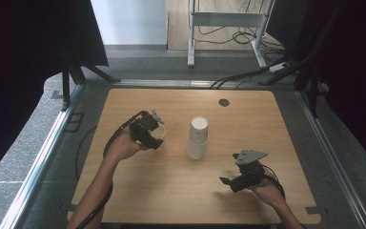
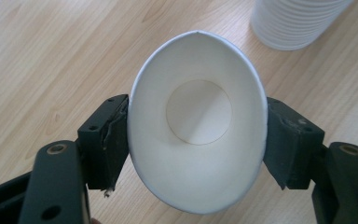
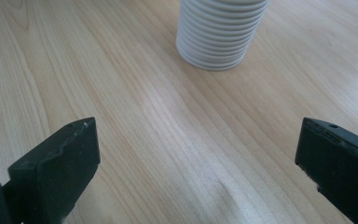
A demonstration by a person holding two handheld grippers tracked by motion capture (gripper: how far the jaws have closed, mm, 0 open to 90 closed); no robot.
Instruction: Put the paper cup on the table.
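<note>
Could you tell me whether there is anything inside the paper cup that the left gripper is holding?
The paper cup, squeezed oval in the left gripper, looks empty: bare white walls and round bottom. The table beneath it is hidden.

White paper cup [image 2: 198, 121], squeezed into an oval, mouth open toward the camera. Held just beside the upturned stack of cups [image 1: 198, 137].
</note>
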